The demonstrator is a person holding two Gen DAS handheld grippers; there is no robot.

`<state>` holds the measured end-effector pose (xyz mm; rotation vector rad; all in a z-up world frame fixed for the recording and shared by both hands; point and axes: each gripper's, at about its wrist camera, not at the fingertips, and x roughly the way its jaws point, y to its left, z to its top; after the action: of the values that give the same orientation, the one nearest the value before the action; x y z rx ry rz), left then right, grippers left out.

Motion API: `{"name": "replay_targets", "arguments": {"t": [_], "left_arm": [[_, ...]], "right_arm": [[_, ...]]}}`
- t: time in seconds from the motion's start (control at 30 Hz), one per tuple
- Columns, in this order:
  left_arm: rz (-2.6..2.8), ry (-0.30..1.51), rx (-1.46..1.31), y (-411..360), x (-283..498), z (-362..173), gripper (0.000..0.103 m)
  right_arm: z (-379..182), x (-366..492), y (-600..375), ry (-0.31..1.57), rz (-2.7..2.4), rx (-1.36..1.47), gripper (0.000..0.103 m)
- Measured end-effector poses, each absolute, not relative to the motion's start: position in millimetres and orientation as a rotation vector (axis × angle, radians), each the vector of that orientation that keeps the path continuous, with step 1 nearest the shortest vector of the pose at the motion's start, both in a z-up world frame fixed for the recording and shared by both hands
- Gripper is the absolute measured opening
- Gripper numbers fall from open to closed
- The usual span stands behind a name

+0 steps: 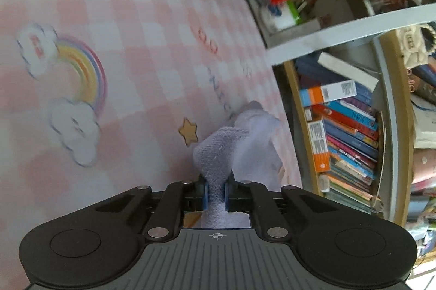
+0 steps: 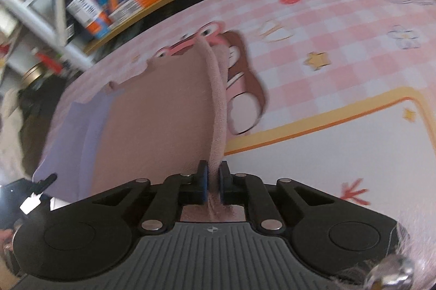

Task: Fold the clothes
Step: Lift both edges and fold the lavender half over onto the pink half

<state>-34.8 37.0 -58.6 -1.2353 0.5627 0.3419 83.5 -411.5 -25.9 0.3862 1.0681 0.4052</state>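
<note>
Left gripper (image 1: 216, 192) pinches a lilac cloth (image 1: 218, 156) corner, right gripper (image 2: 213, 185) a pink hem (image 2: 215, 99); both bites look thin, so any tug risks slipping one free.

You will find no legible text here — the red and blue lettering (image 1: 215, 72) printed on the pink checked mat (image 1: 122, 3) is blurred past reading, as are the book spines (image 1: 351, 126) and barcode labels on the shelf (image 2: 152, 3) — nothing to catalogue.
</note>
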Motion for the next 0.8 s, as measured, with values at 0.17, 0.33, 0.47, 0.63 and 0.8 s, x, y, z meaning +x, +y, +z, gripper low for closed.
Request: {"name": "replay_targets", "arguments": {"t": [0.17,0.33,0.47,0.63,0.8], "left_arm": [[0.282,0.491,-1.046,10,-40,-7,0.008],[0.189,0.468,-0.816,-41,-30,45,0.009],[0.103,0.462,-0.653,-91,-20,74,0.009],[-0.036,0.509,-0.488,-167,0,88,0.009],[-0.190,0.708,-0.282,-243,27,57,0.016]], "right_arm": [[-30,90,-408,1.079,0.485,0.384,0.007],[-36,96,-414,1.083,0.546,0.406,0.007],[-40,97,-420,1.081,0.589,0.424,0.007],[-45,98,-427,1.075,0.635,0.449,0.008],[-50,101,-437,1.089,0.677,0.494,0.008]]}}
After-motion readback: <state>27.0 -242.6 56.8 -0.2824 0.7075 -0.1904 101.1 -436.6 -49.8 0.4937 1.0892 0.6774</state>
